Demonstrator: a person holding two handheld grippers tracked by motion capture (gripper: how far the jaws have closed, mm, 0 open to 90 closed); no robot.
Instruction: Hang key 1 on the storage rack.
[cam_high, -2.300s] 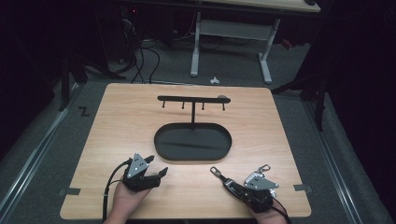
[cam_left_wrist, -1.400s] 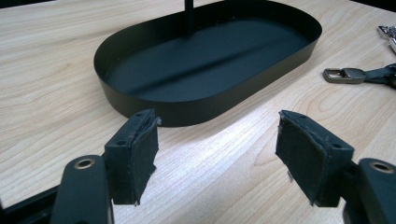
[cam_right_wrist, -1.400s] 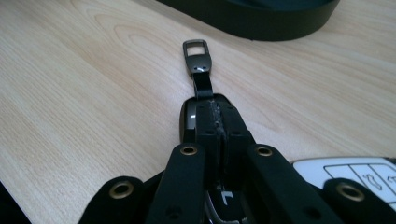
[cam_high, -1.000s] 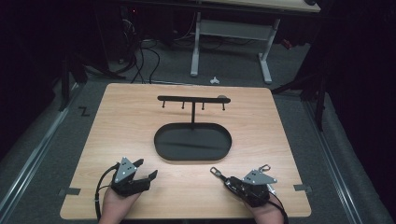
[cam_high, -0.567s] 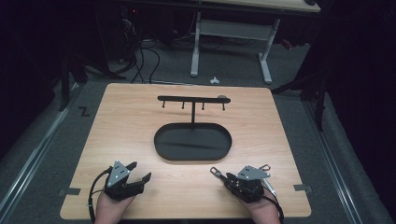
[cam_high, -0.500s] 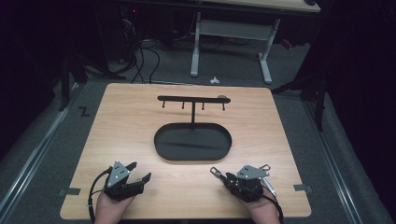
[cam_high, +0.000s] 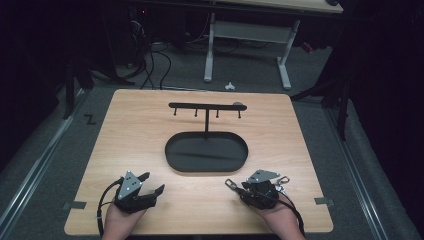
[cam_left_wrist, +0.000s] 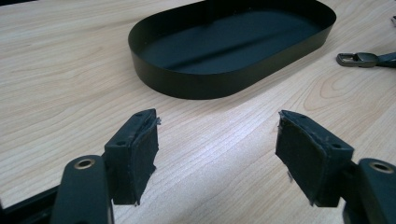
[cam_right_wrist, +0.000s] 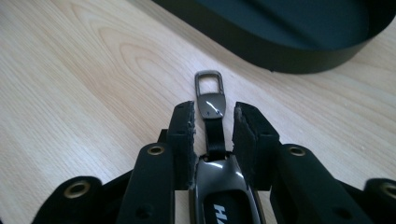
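On a wooden bench (cam_high: 150, 130), the right tool (cam_right_wrist: 213, 122) has its jaws closed around a dark key fob (cam_right_wrist: 220, 186) with a short strap and a metal clasp (cam_right_wrist: 208, 87) at its tip. The fob's body lies low between the two jaws, nearest the hand. The strap runs forward through the gap and the clasp juts just past the fingertips. Whether the pads (cam_right_wrist: 185, 135) press the strap or only flank it is hard to tell; the hold seems to be on the wider body below.

The fob's long axis runs straight along the tool's own line, clasp end leading. It points ahead and slightly to the tool's left, toward the rim of the black oval tray (cam_right_wrist: 299, 56) that lies just beyond. In the high view the clasp (cam_high: 231, 184) sticks out from the right tool (cam_high: 245, 189) toward the bench's middle, close to the wood.

The left tool (cam_left_wrist: 215, 144) hangs empty, jaws spread wide, near the tray (cam_left_wrist: 187, 88) and well apart from the fob.

The step in hand looks like the carry: fob gripped, not yet placed. The next move likely calls for a lift toward the hook rack (cam_high: 206, 106) standing out of the tray, with the clasp loop turned to meet a peg.
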